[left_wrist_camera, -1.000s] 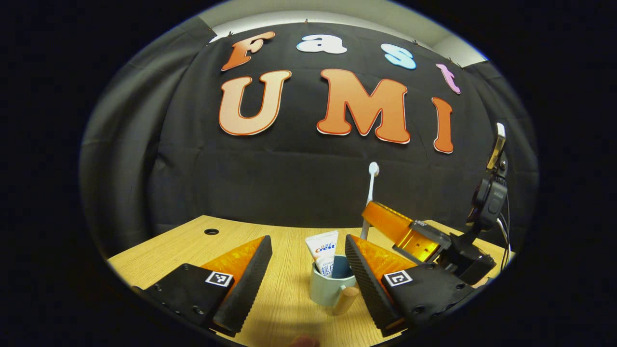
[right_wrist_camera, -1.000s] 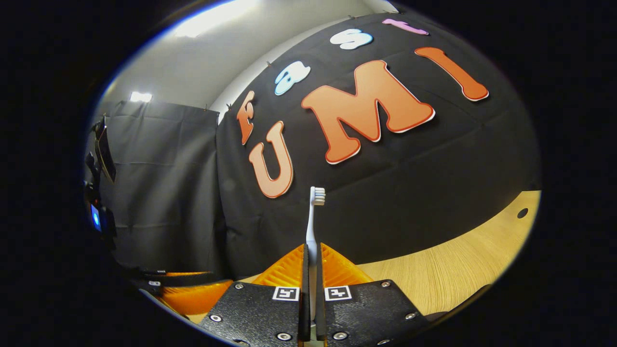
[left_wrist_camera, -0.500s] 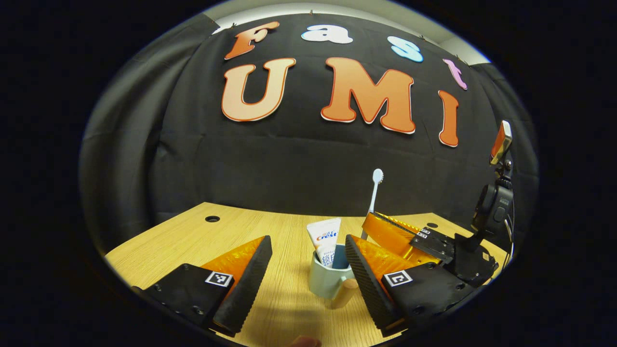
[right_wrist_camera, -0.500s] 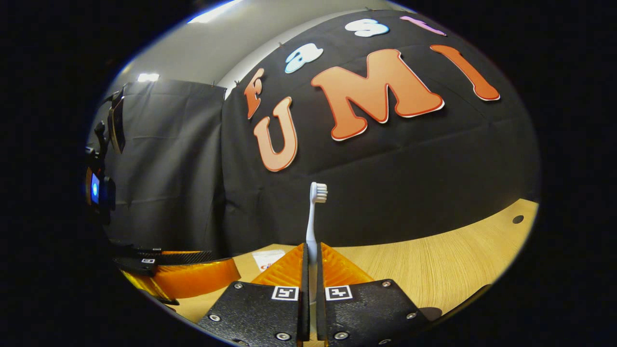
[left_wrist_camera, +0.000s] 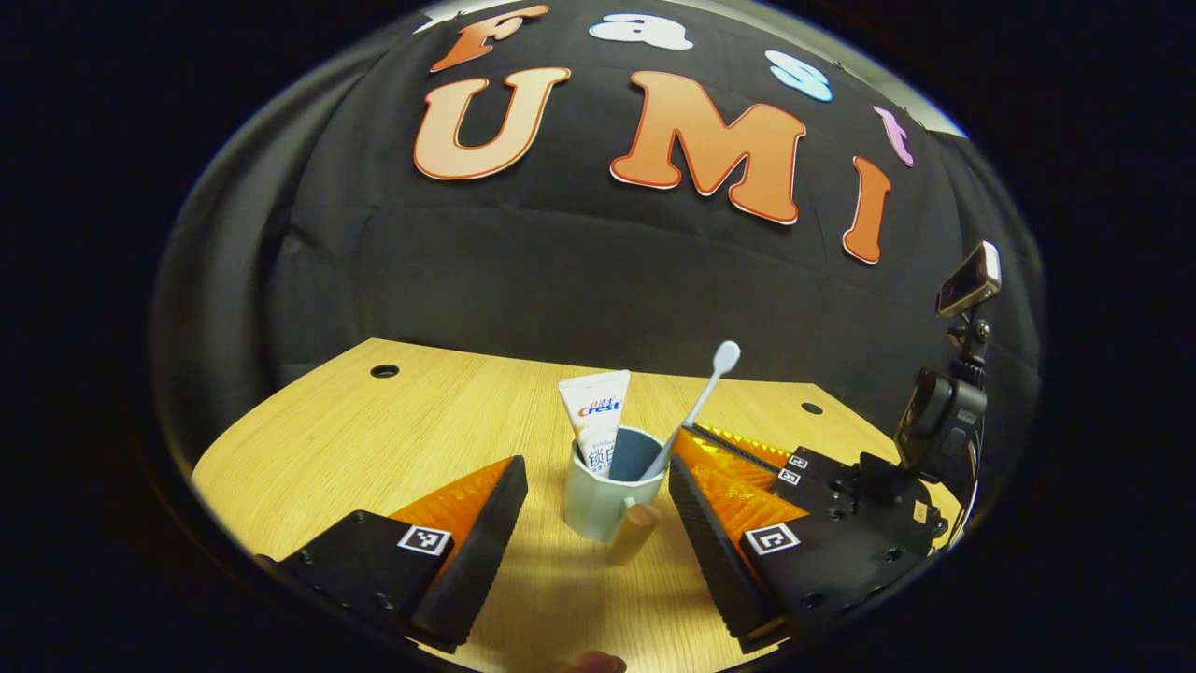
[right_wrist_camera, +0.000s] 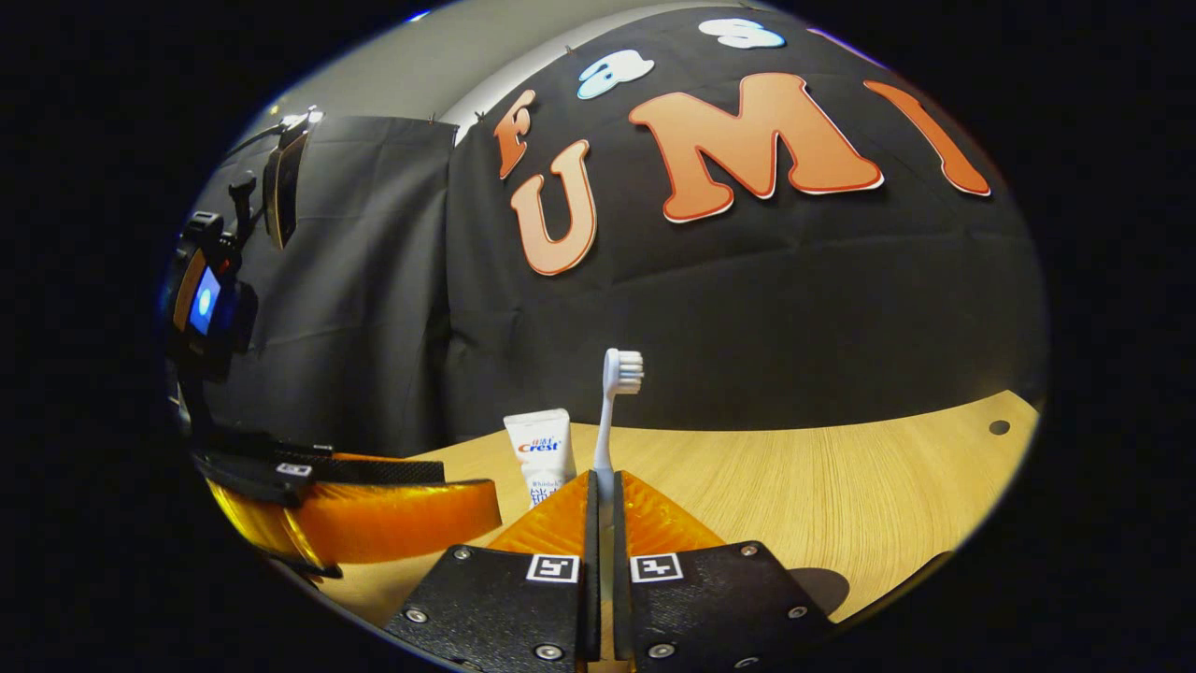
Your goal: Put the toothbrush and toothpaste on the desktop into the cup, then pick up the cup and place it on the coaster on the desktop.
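Left gripper view: the left gripper (left_wrist_camera: pixel 593 523) stands wide open and holds nothing. Between and just beyond its fingers sits the pale blue-green ceramic cup with a wooden handle (left_wrist_camera: pixel 605 491) on the light wood desktop (left_wrist_camera: pixel 420 421). The white toothpaste tube (left_wrist_camera: pixel 596 425) stands in the cup. The white plastic toothbrush (left_wrist_camera: pixel 696 407) leans out over the rim toward the right finger, its lower end inside the cup. The right gripper (left_wrist_camera: pixel 710 447) lies beyond that finger, clamped on the brush handle.

Right gripper view: the right gripper (right_wrist_camera: pixel 604 523) is closed on the toothbrush (right_wrist_camera: pixel 612 411), which rises straight from between the fingers, bristles up. The toothpaste tube (right_wrist_camera: pixel 544 453) stands just left of the fingertips. The left gripper (right_wrist_camera: pixel 374 523) lies farther left.

Assessment: the step in hand appears to be releasing the brush into the cup. Open the fingers gently and withdraw along the handle, so the brush settles against the rim without tipping the cup. The coaster's position cannot be told.
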Motion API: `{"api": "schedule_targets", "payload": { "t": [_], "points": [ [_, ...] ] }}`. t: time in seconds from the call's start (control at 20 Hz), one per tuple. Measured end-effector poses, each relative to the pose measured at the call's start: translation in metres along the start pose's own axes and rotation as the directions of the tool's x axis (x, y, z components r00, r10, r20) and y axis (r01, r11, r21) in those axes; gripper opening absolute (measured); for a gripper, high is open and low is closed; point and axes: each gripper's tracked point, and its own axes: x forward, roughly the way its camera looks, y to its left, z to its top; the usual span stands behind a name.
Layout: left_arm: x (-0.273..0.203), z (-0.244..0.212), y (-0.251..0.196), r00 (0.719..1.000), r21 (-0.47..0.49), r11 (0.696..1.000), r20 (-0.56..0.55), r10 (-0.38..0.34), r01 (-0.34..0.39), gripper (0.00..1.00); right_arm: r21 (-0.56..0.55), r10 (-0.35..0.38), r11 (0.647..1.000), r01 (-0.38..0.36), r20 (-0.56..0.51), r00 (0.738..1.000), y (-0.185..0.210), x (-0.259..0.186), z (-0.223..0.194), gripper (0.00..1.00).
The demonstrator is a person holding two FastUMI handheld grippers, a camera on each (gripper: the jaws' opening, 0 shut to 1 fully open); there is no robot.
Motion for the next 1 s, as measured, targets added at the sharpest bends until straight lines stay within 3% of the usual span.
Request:
{"api": "schedule_targets", "payload": {
  "t": [0.25,0.4,0.5,0.65,0.85,1.0],
  "points": [
    [-0.003,0.003,0.001,0.999,0.007,1.000,-0.052,-0.003,0.004,0.98,0.028,0.024,0.999,-0.023,-0.042,0.999,0.000,-0.019,-0.003,0.10],
    [-0.002,0.007,-0.012,0.990,-0.005,0.997,-0.124,-0.072,0.072,0.98,-0.010,0.014,1.000,-0.014,-0.038,0.999,-0.008,-0.040,0.007,0.17],
    [-0.002,0.012,-0.023,0.974,-0.013,0.993,-0.190,-0.120,0.120,1.00,-0.050,0.008,0.999,-0.010,-0.030,1.000,-0.015,-0.058,0.014,0.26],
    [0.002,0.019,-0.028,0.955,0.013,0.991,-0.272,-0.121,0.130,1.00,-0.097,-0.014,0.995,0.014,-0.001,1.000,-0.029,-0.087,0.032,0.46],
    [0.007,0.021,-0.031,0.923,0.070,0.990,-0.376,-0.088,0.123,0.98,-0.123,-0.063,0.990,0.072,0.079,0.995,-0.049,-0.123,0.071,0.66],
    [0.012,0.011,-0.034,0.881,0.085,0.991,-0.470,-0.055,0.108,1.00,-0.140,-0.107,0.982,0.126,0.138,0.985,-0.064,-0.153,0.098,0.76]
  ]
}}
